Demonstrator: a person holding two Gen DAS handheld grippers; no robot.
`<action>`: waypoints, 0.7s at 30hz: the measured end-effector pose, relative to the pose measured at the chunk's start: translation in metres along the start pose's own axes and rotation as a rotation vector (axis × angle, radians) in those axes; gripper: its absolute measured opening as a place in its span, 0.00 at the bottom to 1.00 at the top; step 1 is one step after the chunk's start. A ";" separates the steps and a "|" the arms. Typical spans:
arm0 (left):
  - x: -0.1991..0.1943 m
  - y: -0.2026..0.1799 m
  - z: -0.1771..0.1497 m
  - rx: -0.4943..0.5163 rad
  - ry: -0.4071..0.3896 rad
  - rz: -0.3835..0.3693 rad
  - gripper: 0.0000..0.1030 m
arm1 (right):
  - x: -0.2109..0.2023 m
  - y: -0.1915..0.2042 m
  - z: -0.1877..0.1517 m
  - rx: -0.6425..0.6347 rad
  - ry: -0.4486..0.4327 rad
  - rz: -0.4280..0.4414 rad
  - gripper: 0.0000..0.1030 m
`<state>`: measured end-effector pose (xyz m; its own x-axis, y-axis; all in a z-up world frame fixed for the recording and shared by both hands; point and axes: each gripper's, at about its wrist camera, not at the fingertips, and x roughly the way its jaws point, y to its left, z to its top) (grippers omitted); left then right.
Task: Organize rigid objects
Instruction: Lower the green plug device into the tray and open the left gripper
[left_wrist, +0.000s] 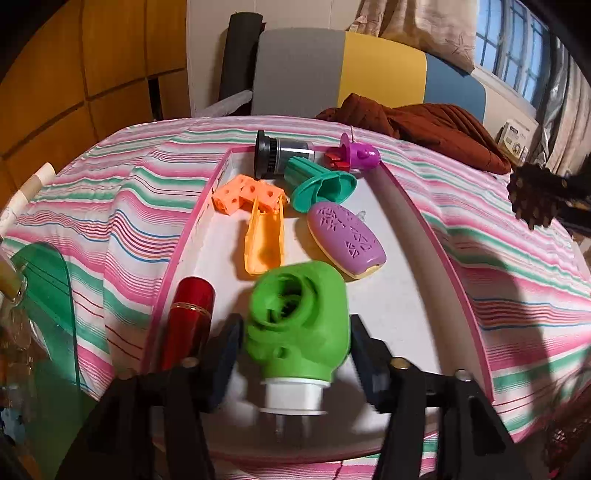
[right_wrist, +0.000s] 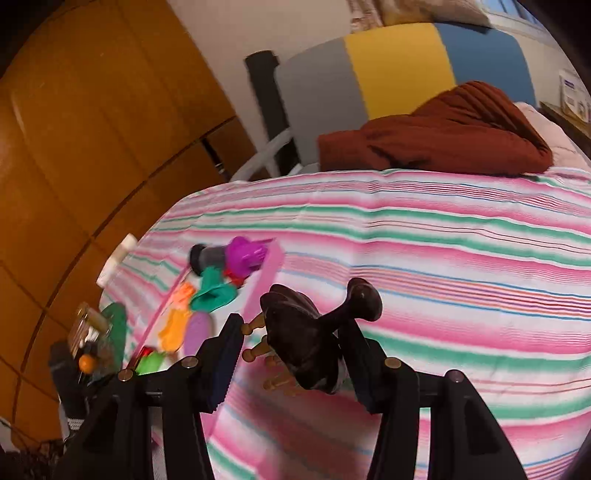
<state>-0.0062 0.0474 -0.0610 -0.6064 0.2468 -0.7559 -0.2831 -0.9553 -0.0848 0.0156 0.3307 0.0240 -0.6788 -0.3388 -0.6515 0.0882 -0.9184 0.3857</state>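
A pink-rimmed white tray (left_wrist: 436, 236) lies on a bed covered with a pink, green and white striped cloth (left_wrist: 517, 266). The left gripper (left_wrist: 295, 354) hovers over the near end of the tray. Between its spread black fingers sits a bright green plastic device with a white plug base (left_wrist: 299, 332); the fingers stand slightly off its sides, so the claw looks open rather than clamped. Just left of it, against the tray's left rim, lies a red cylinder with a gold band (left_wrist: 192, 310).

Farther along the tray are an orange scoop-shaped piece (left_wrist: 264, 240), an orange block with holes (left_wrist: 245, 194), a purple oval case with cut-out patterns (left_wrist: 347, 240), a teal funnel-like piece (left_wrist: 321, 184), a black and grey cylinder (left_wrist: 280, 155) and a small purple and red toy (left_wrist: 354, 155) at the far rim.

The right gripper (right_wrist: 291, 350) is out over the striped cloth, right of the tray, closed on a dark brown wooden hairbrush (right_wrist: 303, 332) with pale wooden bristle pins.

A rust-brown garment (left_wrist: 424, 125) lies at the far end of the bed. Boxes at the far right carry printing too small to read.
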 end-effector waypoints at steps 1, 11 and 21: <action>-0.003 0.001 -0.001 -0.012 -0.009 -0.011 0.73 | 0.000 0.008 -0.003 -0.015 0.001 0.006 0.52; -0.040 0.017 -0.007 -0.082 -0.110 -0.021 0.93 | 0.020 0.084 -0.027 -0.179 0.065 0.059 0.52; -0.050 0.055 -0.002 -0.224 -0.120 0.039 1.00 | 0.046 0.142 -0.057 -0.429 0.116 -0.014 0.52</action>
<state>0.0101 -0.0181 -0.0291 -0.7015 0.2142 -0.6797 -0.0943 -0.9733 -0.2093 0.0386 0.1735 0.0118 -0.5983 -0.3238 -0.7329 0.3908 -0.9165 0.0859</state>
